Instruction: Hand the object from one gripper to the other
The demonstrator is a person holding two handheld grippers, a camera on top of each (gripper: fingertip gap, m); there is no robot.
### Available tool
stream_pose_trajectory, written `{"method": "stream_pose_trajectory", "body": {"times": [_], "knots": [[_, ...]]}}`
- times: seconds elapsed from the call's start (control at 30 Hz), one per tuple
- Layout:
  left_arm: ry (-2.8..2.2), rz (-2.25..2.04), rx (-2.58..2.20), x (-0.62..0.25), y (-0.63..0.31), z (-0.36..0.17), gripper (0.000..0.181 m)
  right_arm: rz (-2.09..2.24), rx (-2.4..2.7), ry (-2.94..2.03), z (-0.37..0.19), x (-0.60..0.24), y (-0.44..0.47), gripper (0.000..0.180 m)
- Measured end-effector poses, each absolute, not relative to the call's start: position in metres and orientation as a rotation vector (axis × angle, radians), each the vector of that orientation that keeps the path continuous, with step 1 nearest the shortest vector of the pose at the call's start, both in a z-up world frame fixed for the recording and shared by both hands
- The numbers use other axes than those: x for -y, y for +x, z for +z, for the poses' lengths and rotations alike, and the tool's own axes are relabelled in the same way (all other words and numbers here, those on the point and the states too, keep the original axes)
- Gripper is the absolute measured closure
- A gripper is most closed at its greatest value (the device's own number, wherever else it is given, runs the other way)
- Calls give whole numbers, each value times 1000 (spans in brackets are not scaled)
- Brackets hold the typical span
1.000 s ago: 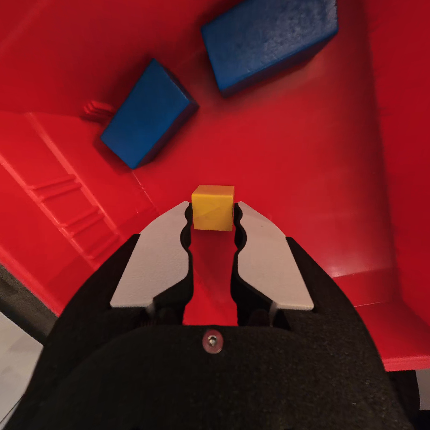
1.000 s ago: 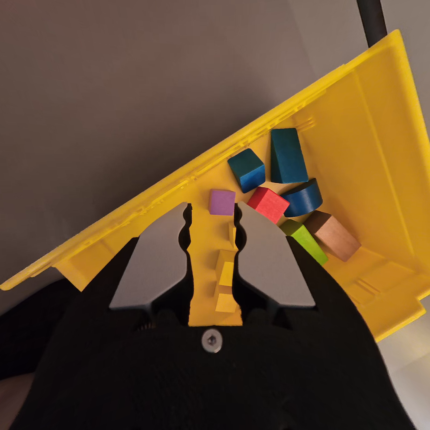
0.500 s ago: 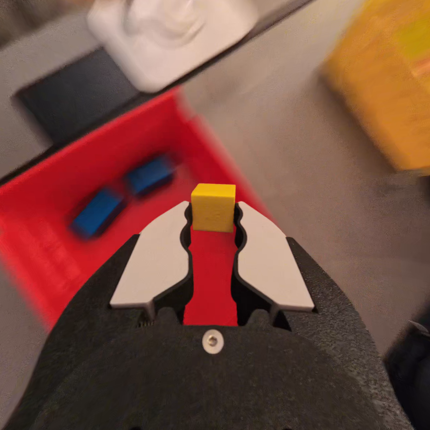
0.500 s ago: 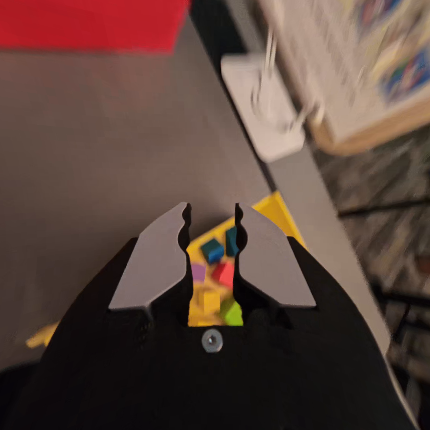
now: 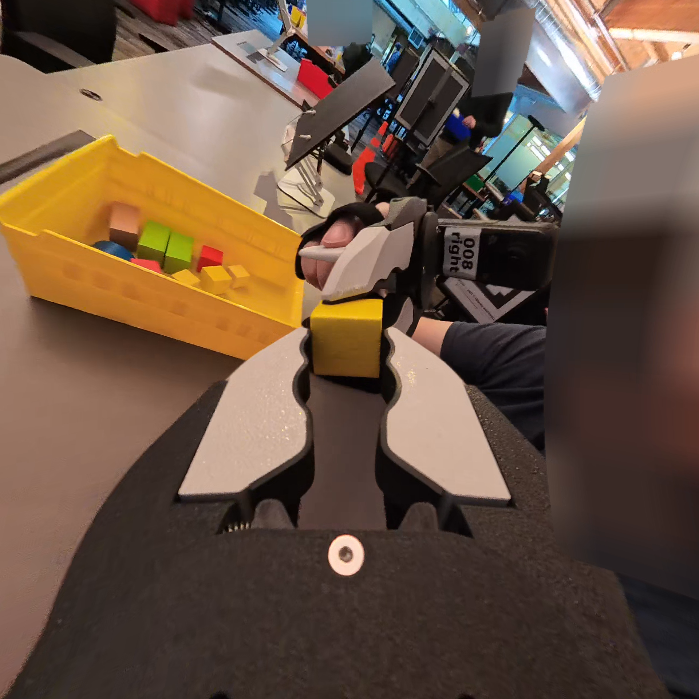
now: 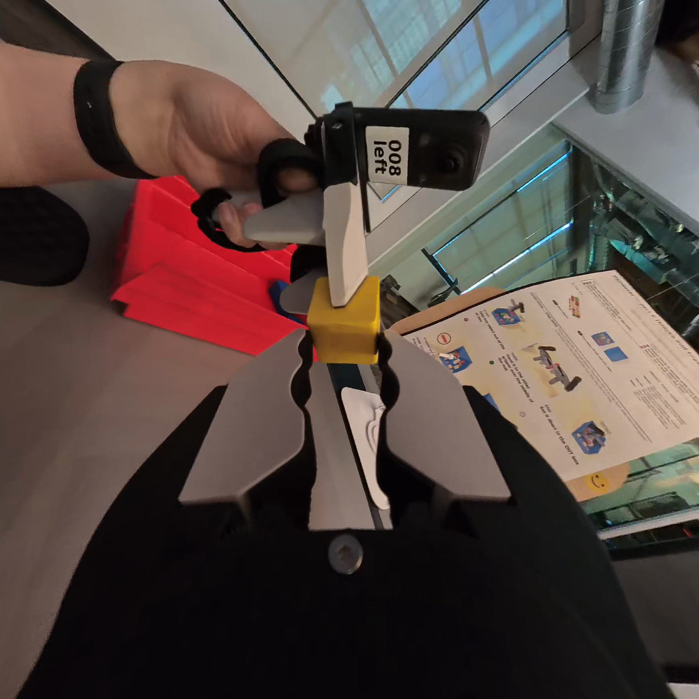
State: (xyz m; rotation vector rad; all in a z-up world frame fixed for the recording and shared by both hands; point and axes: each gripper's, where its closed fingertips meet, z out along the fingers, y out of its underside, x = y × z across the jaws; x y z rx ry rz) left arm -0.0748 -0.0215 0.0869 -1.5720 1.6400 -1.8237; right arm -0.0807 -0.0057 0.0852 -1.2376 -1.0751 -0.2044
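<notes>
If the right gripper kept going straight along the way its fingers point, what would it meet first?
The yellow cube already sits between the right gripper fingers. Straight beyond it comes the left gripper, whose fingers clamp the same cube crosswise, so contact would probably follow almost at once.

On the grey bench point(image 5: 68, 397), at ten o'clock in the left wrist view, a yellow bin point(image 5: 159, 302) holds small green, red, yellow, brown and blue blocks. In the right wrist view a red bin point(image 6: 196, 287) stands at ten o'clock, and an instruction sheet point(image 6: 567, 378) at three o'clock.
</notes>
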Motion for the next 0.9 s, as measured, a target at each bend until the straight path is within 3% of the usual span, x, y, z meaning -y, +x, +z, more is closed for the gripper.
{"method": "stream_pose_trajectory", "body": {"times": [0.2,0.37,0.57,0.9], "knots": [[-1578,-1790,-1507,-10,-83,98,147,-89,1067,-1646,70,7,-11,147],[-1574,-1637,-1473,-28,-97,105,147,-30,933,-2431,-30,47,114,146],[-1618,-1553,-1470,-39,-105,101,148,40,924,-2865,-112,59,141,146],[-2029,-538,-1184,-184,-179,34,143,-97,866,-3017,-146,47,159,147]]}}
